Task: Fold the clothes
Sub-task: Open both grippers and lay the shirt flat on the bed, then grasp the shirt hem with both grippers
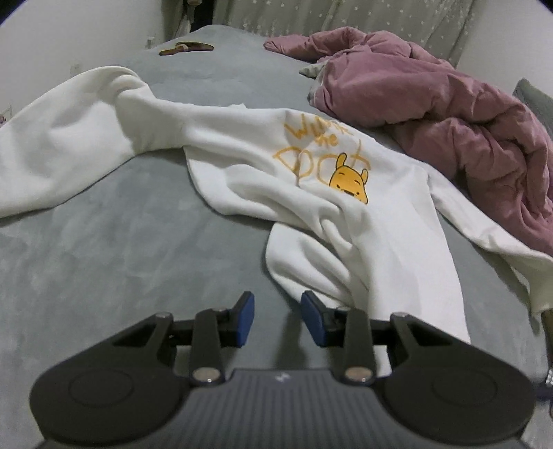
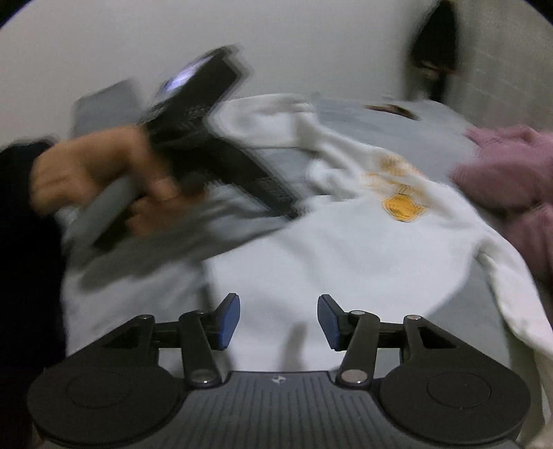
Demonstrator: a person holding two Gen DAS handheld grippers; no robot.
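A white sweatshirt (image 1: 242,165) with a yellow bear print (image 1: 349,179) lies crumpled on the grey bed (image 1: 121,241), one sleeve stretched out to the left. My left gripper (image 1: 278,317) is open over bare bed, just left of the sweatshirt's near edge, with nothing between its blue pads. In the blurred right wrist view, my right gripper (image 2: 278,321) is open above the white sweatshirt (image 2: 328,259), and its pads press on nothing. A person's hand (image 2: 103,179) holds the other tool at the left, over the cloth.
A crumpled pink quilted garment (image 1: 432,103) lies at the right, against the sweatshirt's far side, and shows as a pink heap (image 2: 511,172) in the right wrist view. A small brown object (image 1: 186,48) lies at the bed's far end. A starred curtain (image 1: 345,17) hangs behind.
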